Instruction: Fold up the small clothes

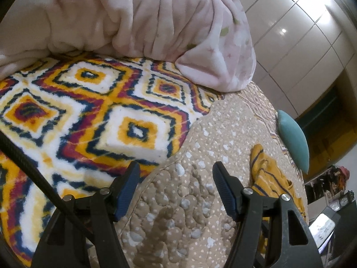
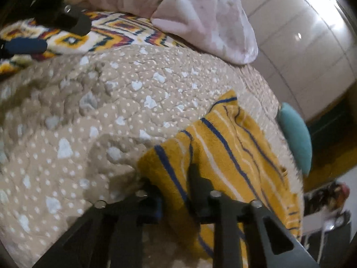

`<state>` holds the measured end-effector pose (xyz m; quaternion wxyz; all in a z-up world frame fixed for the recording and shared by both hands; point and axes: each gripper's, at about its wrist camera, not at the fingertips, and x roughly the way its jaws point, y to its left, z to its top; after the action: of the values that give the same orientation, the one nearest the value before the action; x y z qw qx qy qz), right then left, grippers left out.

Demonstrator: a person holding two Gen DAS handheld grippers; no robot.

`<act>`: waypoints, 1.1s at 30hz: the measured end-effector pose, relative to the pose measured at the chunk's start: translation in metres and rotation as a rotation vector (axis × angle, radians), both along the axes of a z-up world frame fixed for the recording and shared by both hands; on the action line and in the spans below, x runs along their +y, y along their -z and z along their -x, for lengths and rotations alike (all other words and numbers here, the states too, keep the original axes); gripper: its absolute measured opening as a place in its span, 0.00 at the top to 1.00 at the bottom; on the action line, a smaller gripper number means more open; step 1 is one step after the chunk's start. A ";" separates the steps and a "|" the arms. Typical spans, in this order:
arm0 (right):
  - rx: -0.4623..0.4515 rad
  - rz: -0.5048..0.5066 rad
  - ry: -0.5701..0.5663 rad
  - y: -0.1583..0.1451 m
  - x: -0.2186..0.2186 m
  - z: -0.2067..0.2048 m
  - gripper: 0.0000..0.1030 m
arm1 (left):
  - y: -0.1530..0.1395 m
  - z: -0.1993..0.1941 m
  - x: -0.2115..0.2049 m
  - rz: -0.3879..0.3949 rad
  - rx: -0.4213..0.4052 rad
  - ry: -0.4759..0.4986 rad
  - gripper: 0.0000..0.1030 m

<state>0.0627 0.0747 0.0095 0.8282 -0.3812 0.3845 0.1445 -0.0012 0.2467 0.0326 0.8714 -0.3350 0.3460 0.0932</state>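
Observation:
A small yellow garment with blue and white stripes (image 2: 232, 154) lies crumpled on the beige quilted bedspread (image 2: 111, 111). My right gripper (image 2: 176, 178) is shut on the garment's near left edge, which drapes over the fingers. In the left wrist view the garment (image 1: 267, 174) lies to the right of my left gripper (image 1: 176, 174), which is open and empty above the bedspread (image 1: 189, 201). The left gripper also shows at the upper left of the right wrist view (image 2: 33, 42).
A patterned fleece blanket (image 1: 78, 116) covers the left of the bed. A bunched pink blanket (image 1: 156, 22) lies at the back. A teal cushion (image 1: 294, 138) sits at the bed's right edge. White wardrobe doors (image 1: 301, 33) stand beyond.

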 end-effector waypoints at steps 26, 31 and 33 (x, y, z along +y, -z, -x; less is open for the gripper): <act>0.111 -1.007 0.740 -0.050 -0.466 0.001 0.91 | -0.075 -0.006 -0.298 -0.299 -0.024 0.627 0.28; 0.106 -1.042 0.681 -0.050 -0.473 0.022 0.86 | -0.072 -0.014 -0.331 -0.284 0.016 0.660 0.28; 0.102 -1.103 0.667 -0.054 -0.486 0.039 0.66 | -0.069 -0.023 -0.334 -0.251 0.029 0.663 0.23</act>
<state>0.0235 -0.4110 0.0635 0.8837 0.2475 0.3905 0.0734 0.0215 -0.0878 0.1019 0.8836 -0.0935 0.4342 -0.1481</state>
